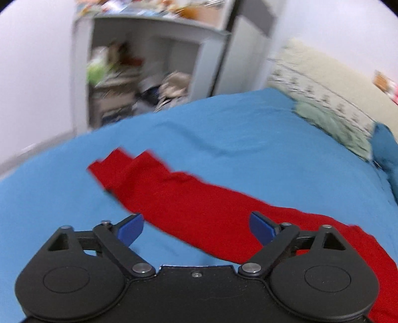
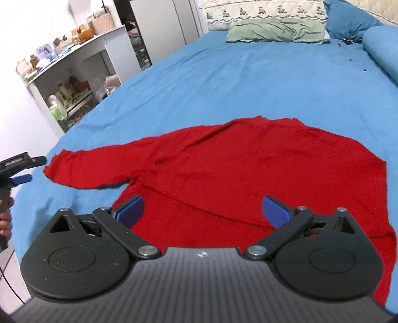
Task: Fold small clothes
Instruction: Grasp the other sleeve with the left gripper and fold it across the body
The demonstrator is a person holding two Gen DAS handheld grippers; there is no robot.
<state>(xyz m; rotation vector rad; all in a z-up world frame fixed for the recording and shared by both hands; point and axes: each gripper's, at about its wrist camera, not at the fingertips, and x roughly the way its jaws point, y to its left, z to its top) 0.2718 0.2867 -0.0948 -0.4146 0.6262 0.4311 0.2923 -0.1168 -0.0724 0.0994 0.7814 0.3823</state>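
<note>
A small red long-sleeved top (image 2: 248,174) lies flat on the blue bedsheet (image 2: 223,82). Its left sleeve (image 1: 174,193) stretches out toward the bed's left edge, the cuff folded over. My left gripper (image 1: 196,226) is open and empty, hovering over the middle of that sleeve; it also shows at the left edge of the right wrist view (image 2: 24,169), just beyond the cuff. My right gripper (image 2: 202,211) is open and empty above the top's body near the hem.
A white shelf unit (image 2: 74,74) with clutter stands left of the bed. A green pillow (image 2: 276,32) and a patterned one (image 2: 263,11) lie at the head. A blue bolster (image 2: 383,49) lies at the right.
</note>
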